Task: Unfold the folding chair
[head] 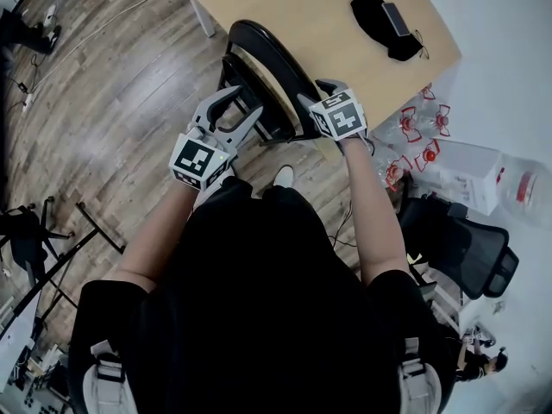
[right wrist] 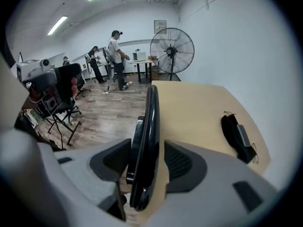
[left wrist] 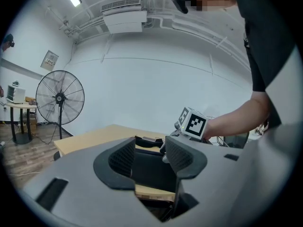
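Observation:
The folded black chair (head: 267,67) stands upright and leans against the edge of the wooden table (head: 345,24). My left gripper (head: 246,110) reaches in from the left, and in its own view the left gripper (left wrist: 149,160) is shut on a flat black panel of the chair (left wrist: 151,171). From the right, my right gripper (head: 317,95) straddles the chair's curved top rim. In the right gripper view the rim (right wrist: 151,122) runs between the jaws of the right gripper (right wrist: 147,161); a strip of table shows between it and the right pad, so they stand open.
A black pouch (head: 384,20) lies on the table. Plastic bottles with red caps (head: 423,136) and a black office chair (head: 466,248) crowd the floor at right. A tripod (head: 52,240) stands at left. A standing fan (right wrist: 172,48) and people (right wrist: 116,56) are far off.

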Demonstrator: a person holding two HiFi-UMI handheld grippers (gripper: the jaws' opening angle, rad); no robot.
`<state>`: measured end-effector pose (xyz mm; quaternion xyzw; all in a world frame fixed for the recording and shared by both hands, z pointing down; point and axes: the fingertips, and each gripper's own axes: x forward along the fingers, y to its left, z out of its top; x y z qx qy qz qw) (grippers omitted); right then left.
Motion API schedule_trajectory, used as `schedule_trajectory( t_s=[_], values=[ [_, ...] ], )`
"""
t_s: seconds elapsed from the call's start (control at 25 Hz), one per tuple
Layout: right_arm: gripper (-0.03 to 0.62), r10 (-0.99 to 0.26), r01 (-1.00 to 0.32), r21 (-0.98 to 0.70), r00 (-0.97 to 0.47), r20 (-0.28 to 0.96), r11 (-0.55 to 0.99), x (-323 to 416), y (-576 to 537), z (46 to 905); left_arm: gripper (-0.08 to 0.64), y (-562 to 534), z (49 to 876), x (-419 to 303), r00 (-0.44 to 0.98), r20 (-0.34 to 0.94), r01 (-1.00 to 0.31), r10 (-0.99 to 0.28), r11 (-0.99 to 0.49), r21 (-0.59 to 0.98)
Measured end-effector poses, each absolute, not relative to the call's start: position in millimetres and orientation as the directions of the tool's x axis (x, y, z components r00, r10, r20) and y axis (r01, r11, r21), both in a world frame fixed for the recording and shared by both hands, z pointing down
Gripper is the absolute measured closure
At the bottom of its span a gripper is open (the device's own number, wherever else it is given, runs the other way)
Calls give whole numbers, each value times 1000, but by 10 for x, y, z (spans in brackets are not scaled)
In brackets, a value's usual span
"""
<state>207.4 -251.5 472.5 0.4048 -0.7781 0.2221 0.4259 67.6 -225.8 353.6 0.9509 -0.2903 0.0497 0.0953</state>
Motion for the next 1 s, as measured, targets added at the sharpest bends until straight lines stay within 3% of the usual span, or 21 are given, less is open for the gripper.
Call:
schedule_trajectory(
  t_s=[0.6,0.72,0.88,1.0],
  values=[
    [387,-184,-819,-94,-237,954,566,2186,-2390,5388,367,-2381,3645,563,810,174,-585,-560,-794,166],
    [420,-161,-826,-125,-251,955,550,2181,-2354,5451,367,-2360,3667,531,799,179,-599,-573,-784,165],
    [512,-137,-824,-146,-260,956,547,2135,-2307,5455,367,-2319,3674,512,787,186,-616,-589,-770,168],
    [520,-141,-828,-129,-243,960,546,2116,-2306,5446,367,-2278,3673,458,775,192,-631,-602,-758,167]
  ],
)
